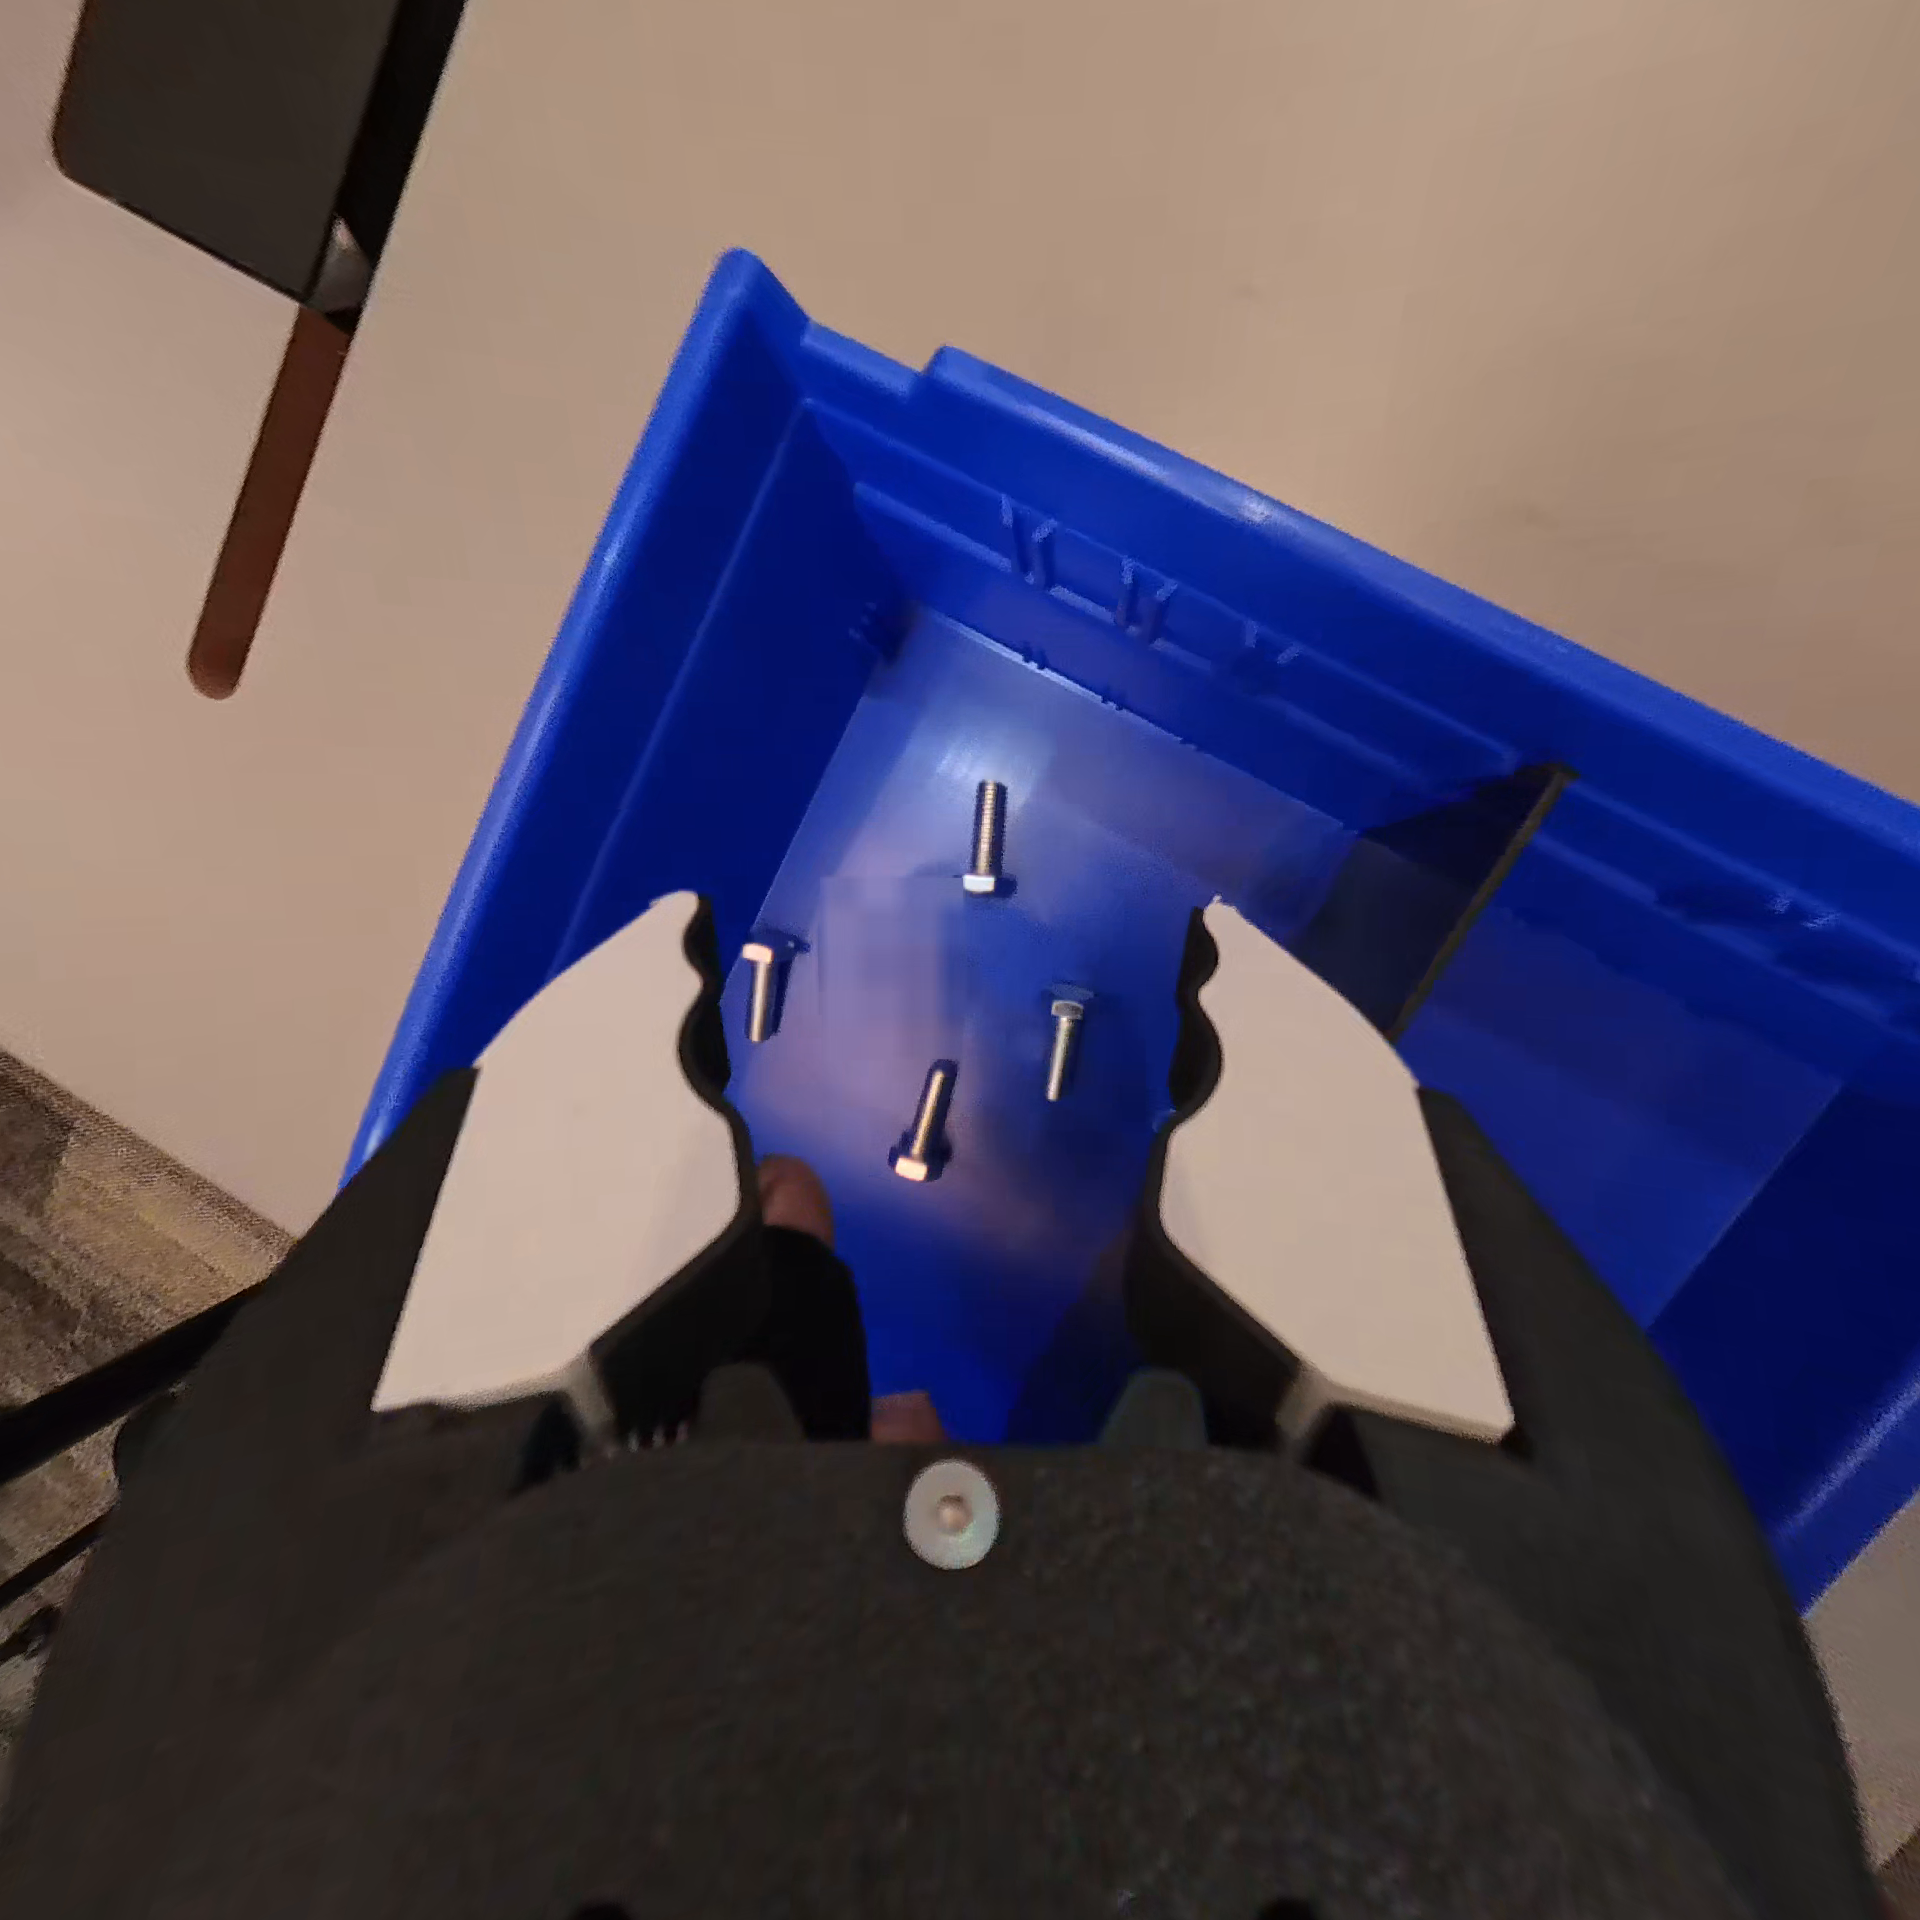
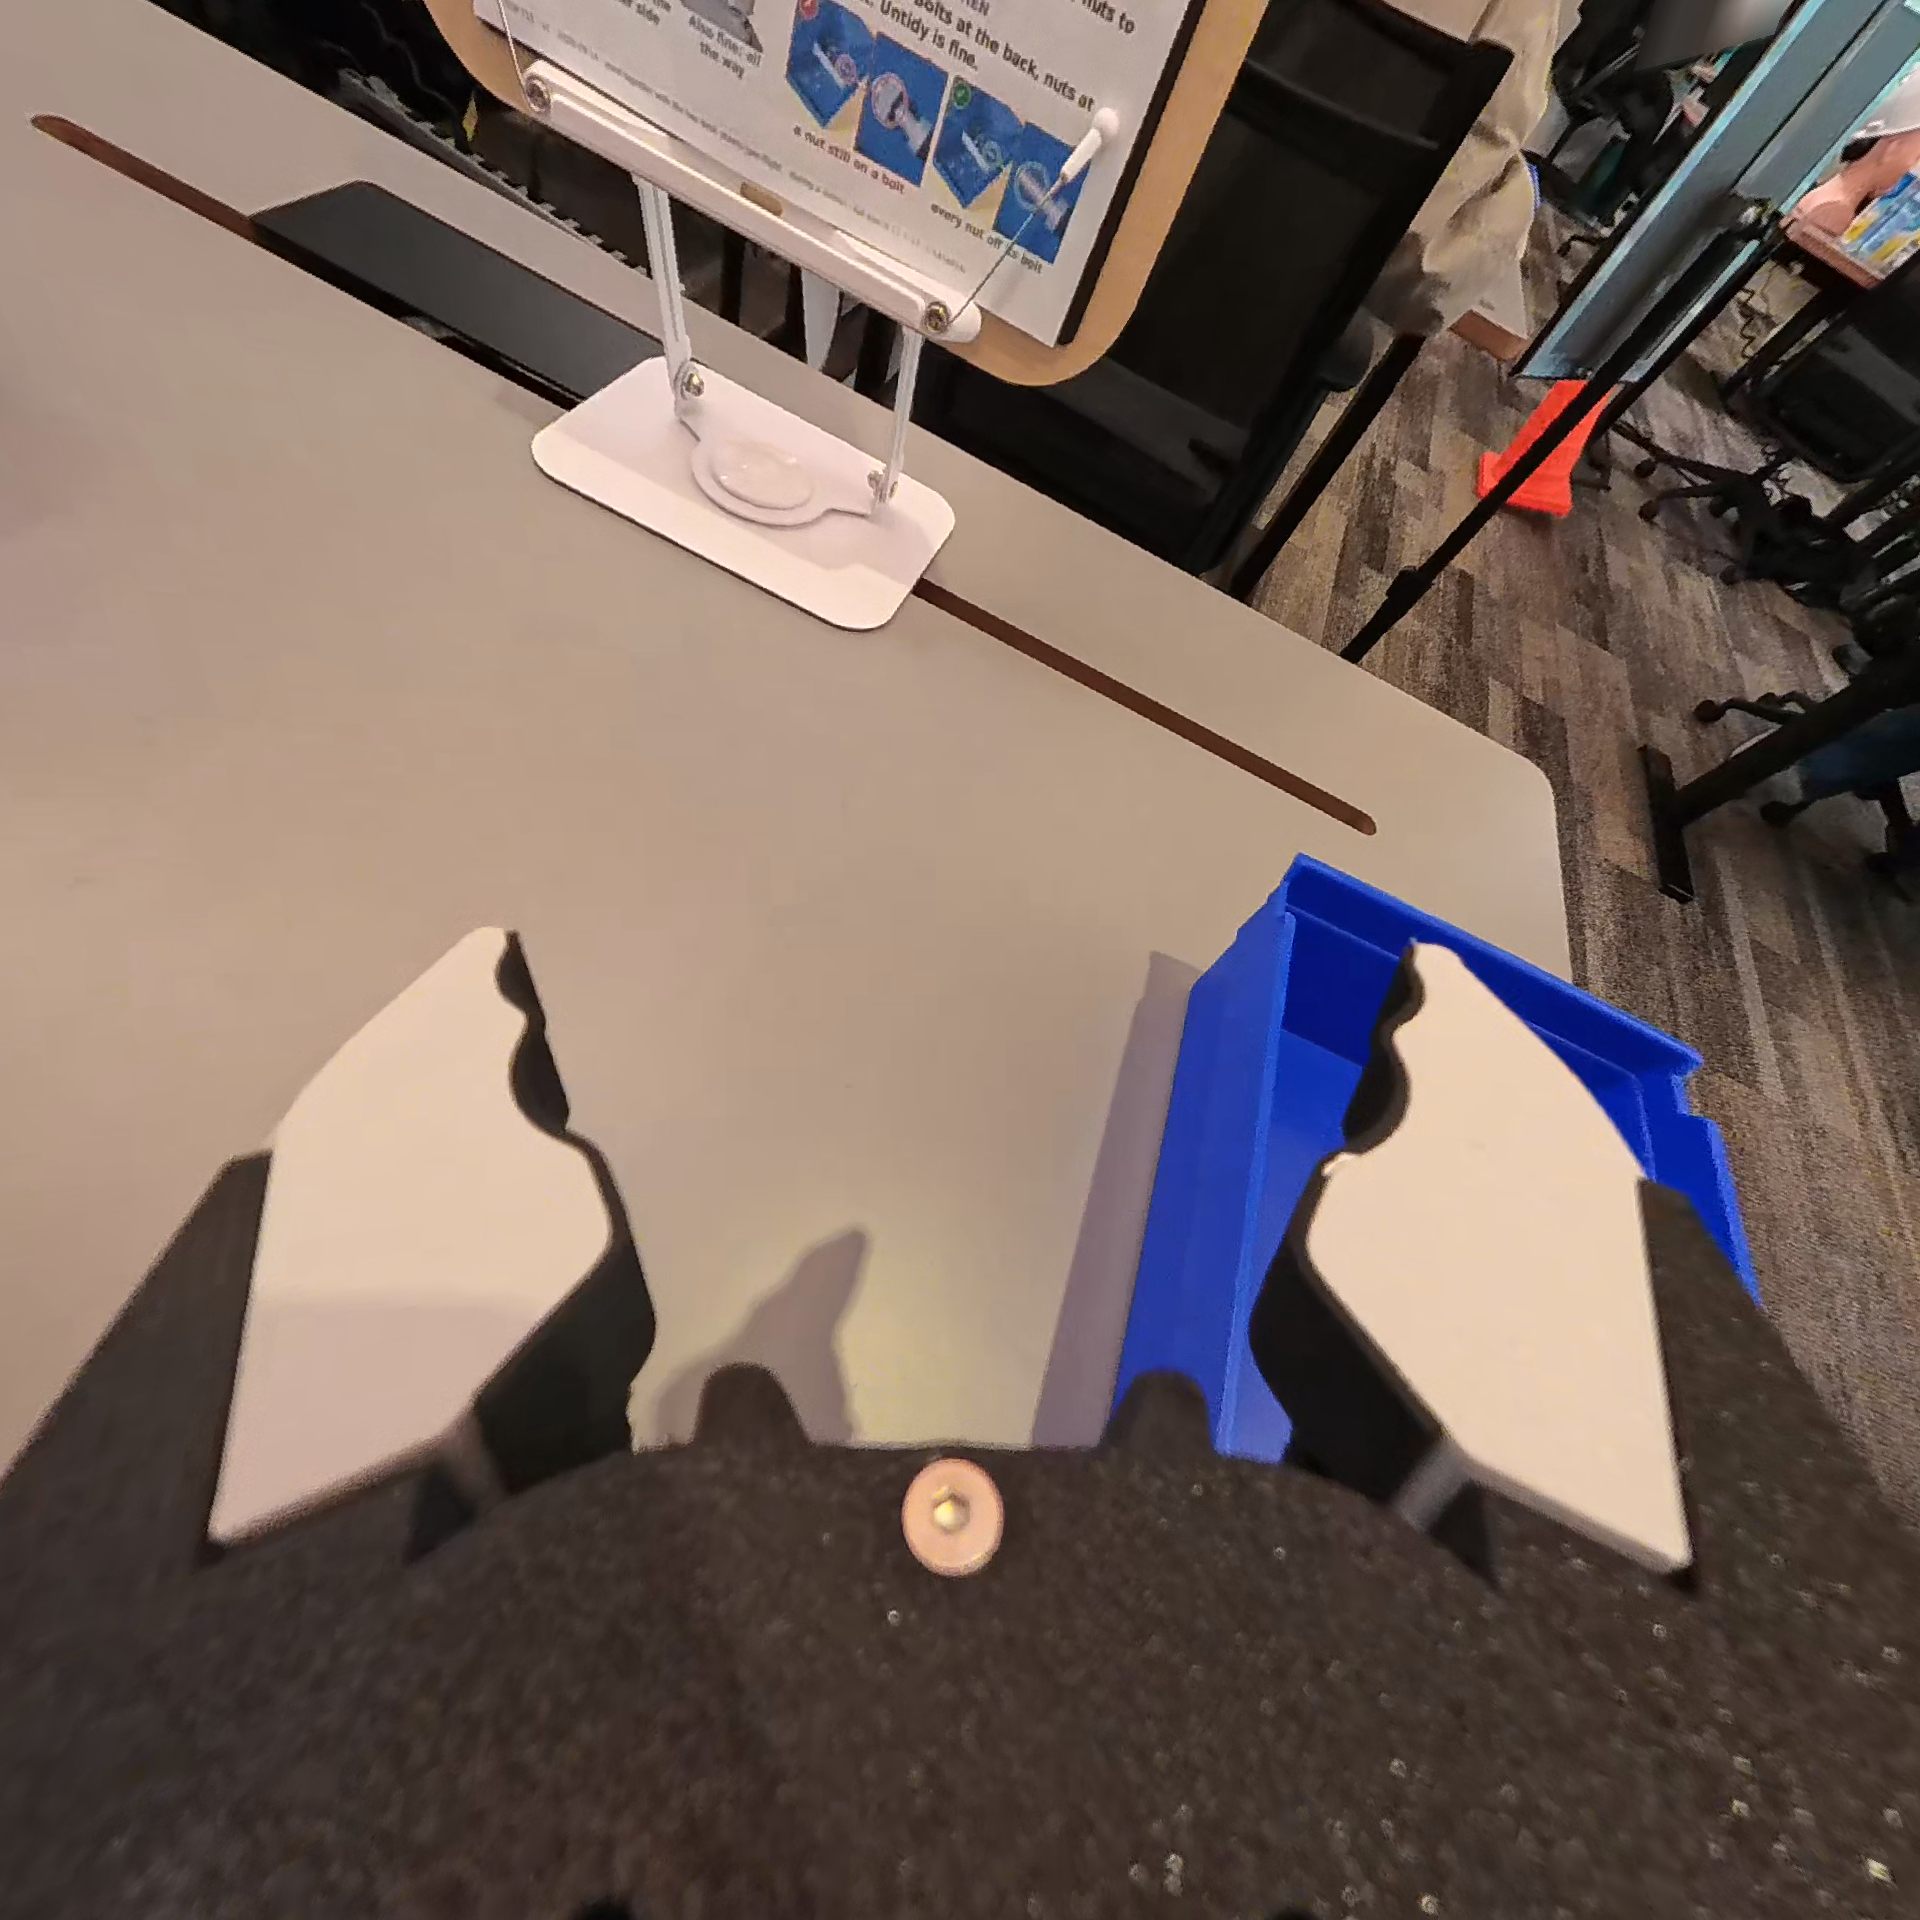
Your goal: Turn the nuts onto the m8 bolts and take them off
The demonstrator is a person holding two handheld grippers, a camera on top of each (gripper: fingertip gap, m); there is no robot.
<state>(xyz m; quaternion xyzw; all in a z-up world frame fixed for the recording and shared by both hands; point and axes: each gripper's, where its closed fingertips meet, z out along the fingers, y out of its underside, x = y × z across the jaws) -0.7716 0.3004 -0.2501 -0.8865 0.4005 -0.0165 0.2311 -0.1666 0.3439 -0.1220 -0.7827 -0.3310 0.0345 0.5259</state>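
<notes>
L gripper (image 1: 951,920) jaws spread wide, empty, over 4 bolts (image 1: 923,1124) in blue bin (image 1: 644,665); R gripper (image 2: 956,956) released too.

The right gripper (image 2: 956,1029) is hovering over the table (image 2: 727,831), jaws spread wide and empty. A blue bin (image 2: 1247,1195) is sitting behind its right finger (image 2: 1496,1247); a stand (image 2: 748,499) is standing ahead.
</notes>
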